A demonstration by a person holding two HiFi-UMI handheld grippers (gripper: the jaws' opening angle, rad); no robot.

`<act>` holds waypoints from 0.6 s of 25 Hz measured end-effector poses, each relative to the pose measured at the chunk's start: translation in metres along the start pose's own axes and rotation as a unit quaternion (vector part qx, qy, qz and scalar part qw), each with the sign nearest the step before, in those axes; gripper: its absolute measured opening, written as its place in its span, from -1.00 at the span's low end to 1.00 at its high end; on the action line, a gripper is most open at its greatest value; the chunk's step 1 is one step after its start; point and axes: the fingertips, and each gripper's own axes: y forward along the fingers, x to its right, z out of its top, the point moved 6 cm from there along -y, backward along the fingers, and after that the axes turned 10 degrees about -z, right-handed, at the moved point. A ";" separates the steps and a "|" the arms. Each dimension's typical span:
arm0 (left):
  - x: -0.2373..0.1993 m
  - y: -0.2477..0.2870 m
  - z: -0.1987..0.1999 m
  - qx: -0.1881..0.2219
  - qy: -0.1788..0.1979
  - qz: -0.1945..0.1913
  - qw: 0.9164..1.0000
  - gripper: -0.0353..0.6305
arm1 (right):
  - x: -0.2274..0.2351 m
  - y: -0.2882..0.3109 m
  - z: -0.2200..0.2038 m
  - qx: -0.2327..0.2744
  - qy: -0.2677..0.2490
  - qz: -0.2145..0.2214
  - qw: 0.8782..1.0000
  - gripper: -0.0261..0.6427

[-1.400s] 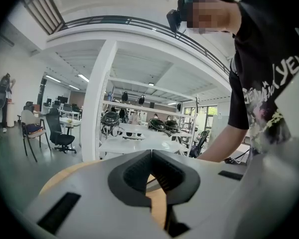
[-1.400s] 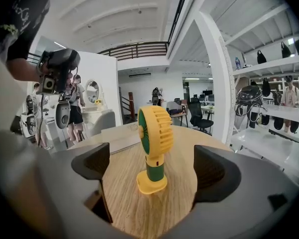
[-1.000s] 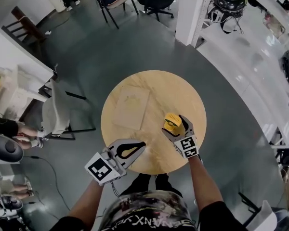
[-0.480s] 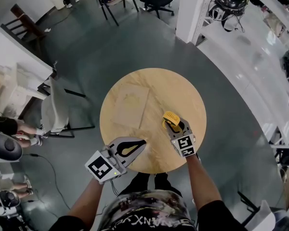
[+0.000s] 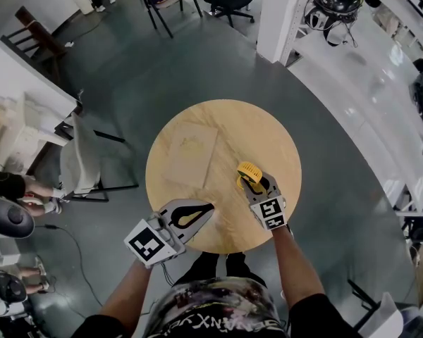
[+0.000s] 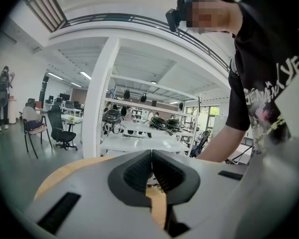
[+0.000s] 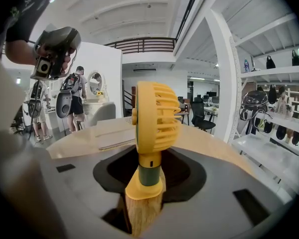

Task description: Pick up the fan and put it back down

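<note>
So the right gripper has its jaws pinched on the little yellow fan. It's caught low down on the neck, just above the foot, with the grille head sticking up clear of the pads. The fan stands upright on the right half of the round wooden tabletop, on the side nearer the person. I honestly can't tell if the foot has left the wood yet. My take for doing this bit well: go straight up and slowly, keeping the gripper's tilt the same, since a grip that low on a top-heavy thing will probably let it swing or twist if the wrist rolls. For the put-down, I'd set the foot flat before letting the jaws spread, or it may tip over. The left gripper isn't involved. Its jaws are pressed together on nothing, and it hangs over the near edge of the tabletop, well apart from the fan, so I'd just leave it there. As for the views, the right gripper view is the only one that shows where the pads sit on the neck and that the fan is upright. The head view hides that behind the gripper body, but it alone shows where the fan sits on the tabletop and the pale sheet lying off to the left.
</note>
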 end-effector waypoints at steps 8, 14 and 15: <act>0.002 0.000 0.001 0.003 0.003 -0.003 1.000 -0.83 | -0.001 -0.014 0.019 0.019 -0.001 -0.003 1.000 -0.49; 0.003 0.002 0.004 0.005 0.011 -0.007 1.000 -0.83 | 0.003 -0.030 0.034 0.046 -0.027 -0.003 0.999 -0.49; 0.004 0.002 0.004 0.007 0.012 -0.008 1.000 -0.83 | 0.003 -0.033 0.037 0.054 -0.027 -0.004 0.998 -0.50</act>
